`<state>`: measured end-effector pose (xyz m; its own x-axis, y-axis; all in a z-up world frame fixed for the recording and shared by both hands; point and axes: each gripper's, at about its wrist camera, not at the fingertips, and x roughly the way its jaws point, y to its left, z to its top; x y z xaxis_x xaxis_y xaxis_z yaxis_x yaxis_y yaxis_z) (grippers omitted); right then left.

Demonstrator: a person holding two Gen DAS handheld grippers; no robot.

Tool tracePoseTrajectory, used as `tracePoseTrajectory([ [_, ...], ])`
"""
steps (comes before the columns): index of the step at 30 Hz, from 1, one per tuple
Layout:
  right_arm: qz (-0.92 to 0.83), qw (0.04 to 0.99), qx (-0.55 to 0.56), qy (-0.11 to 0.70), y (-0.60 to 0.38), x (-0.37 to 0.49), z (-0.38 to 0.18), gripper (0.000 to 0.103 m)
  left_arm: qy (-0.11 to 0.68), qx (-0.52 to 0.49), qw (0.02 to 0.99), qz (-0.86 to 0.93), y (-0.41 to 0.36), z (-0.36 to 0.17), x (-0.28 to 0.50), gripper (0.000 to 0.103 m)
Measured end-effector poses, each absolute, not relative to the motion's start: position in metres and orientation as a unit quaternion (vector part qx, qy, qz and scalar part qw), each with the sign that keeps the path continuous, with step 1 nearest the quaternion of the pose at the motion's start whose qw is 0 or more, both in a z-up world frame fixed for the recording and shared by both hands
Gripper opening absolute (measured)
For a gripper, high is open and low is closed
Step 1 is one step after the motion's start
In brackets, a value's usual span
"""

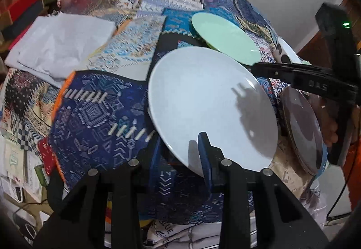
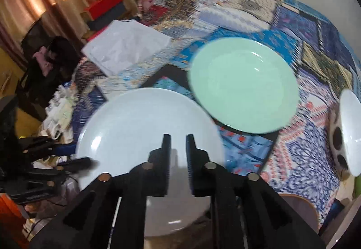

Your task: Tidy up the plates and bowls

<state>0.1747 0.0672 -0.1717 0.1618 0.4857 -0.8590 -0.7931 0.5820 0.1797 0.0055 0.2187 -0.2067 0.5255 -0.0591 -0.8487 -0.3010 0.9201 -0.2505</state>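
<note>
Currently left claw [image 1: 180, 154] is clamped on the near rim of the white plate [image 1: 203, 100]. Right claw [image 2: 178, 152] is pinched together, empty, above that plate. Mint-green plate [image 2: 243, 84] lies just behind on the patterned cloth [image 1: 90, 113]. Count: one white plate, one green plate, one grey plate [image 1: 302, 127].

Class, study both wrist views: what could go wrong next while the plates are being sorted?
1. The left gripper pinches only the rim of the white plate; it could tilt or slip.
2. The green plate lies close by, so the two could knock together.
3. The patterned cloth looks uneven, so plates may rock.
</note>
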Motion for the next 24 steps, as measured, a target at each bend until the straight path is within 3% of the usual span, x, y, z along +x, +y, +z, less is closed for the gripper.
tracePoseTrajectory([
  [2,0.406,0.749,-0.167,0.496,0.06,0.186,-0.181,0.023,0.472,-0.169,0.862,0.075,0.215,-0.2,0.002,0.033],
  [12,0.414,0.707,-0.168,0.547,0.062,0.199,-0.207,0.023,0.489,-0.171,0.853,0.064,0.216,-0.211,0.005,0.033],
  [16,0.429,0.694,-0.173,0.552,0.068,0.199,-0.209,0.029,0.492,-0.178,0.85,0.053,0.215,-0.217,0.006,0.033],
  [24,0.434,0.69,-0.128,0.565,0.061,0.201,-0.214,0.026,0.496,-0.164,0.851,0.054,0.208,-0.219,0.011,0.034],
])
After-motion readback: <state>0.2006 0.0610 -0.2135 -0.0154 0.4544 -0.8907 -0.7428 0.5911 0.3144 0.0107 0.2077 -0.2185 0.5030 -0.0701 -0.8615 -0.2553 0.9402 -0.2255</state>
